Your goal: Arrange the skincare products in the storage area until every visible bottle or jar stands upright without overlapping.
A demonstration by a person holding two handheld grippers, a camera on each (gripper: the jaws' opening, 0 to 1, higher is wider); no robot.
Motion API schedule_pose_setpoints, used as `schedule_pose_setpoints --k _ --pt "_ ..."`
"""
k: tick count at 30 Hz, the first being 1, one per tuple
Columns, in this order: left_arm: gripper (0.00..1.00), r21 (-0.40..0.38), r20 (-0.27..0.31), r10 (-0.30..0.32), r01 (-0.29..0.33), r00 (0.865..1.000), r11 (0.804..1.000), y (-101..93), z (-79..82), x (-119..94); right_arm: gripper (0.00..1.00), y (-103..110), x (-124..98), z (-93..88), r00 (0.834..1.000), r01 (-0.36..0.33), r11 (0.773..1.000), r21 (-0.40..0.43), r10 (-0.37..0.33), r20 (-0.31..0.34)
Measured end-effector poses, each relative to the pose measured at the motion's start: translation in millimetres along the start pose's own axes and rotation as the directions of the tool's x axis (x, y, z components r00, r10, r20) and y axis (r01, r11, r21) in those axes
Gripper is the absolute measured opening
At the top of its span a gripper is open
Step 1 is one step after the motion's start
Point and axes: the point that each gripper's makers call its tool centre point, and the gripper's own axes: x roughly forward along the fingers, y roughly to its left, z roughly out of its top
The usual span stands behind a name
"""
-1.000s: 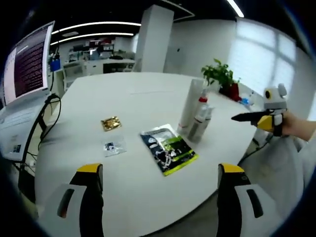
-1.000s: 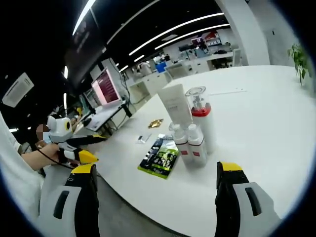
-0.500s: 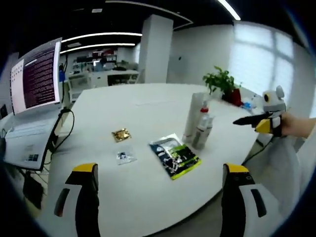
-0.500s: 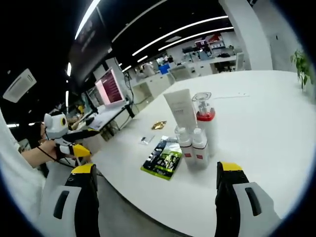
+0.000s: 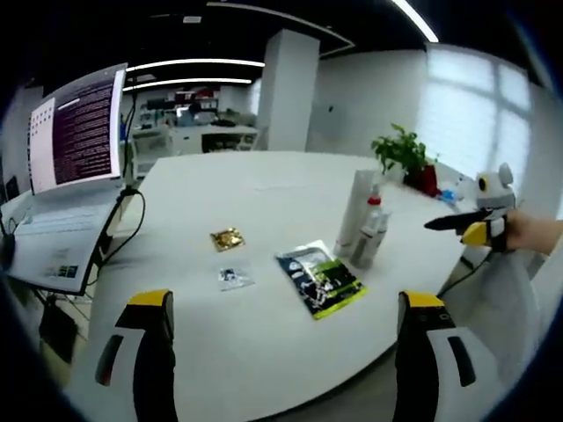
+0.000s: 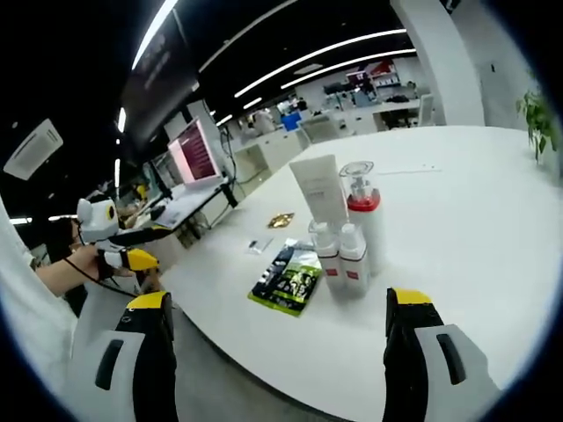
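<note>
We hold both grippers, left and right, spread and empty, off the table. The bottles stand upright together at 12 o'clock; the pouch lies flat. We judge arranging nearly done; next, check spacing.

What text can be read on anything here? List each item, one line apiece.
None can be read.
Monitor: rows of text, too small.
Green and black packet: print blurred.
White tube: faint print, illegible.
Two small bottles: red bands, wording too small.
Small clear sachet: dark mark, unreadable.
</note>
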Motion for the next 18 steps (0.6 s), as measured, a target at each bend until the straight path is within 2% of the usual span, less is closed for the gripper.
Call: schedule_pose_setpoints --k 12,18 --pt "0.99 -0.017 -0.013 0.025 -0.025 1.000 1.000 3.4 0.1 3 1.00 -5 -1 0.9 1.000 0.014 1.000 -0.013 -0.014 0.006" --pt "0.99 -0.027 -0.047 0.040 -0.041 0.998 0.999 4.2 -5.5 14 0.99 -4 0 -1.1 1.000 0.011 1.000 -0.025 -0.011 -0.004"
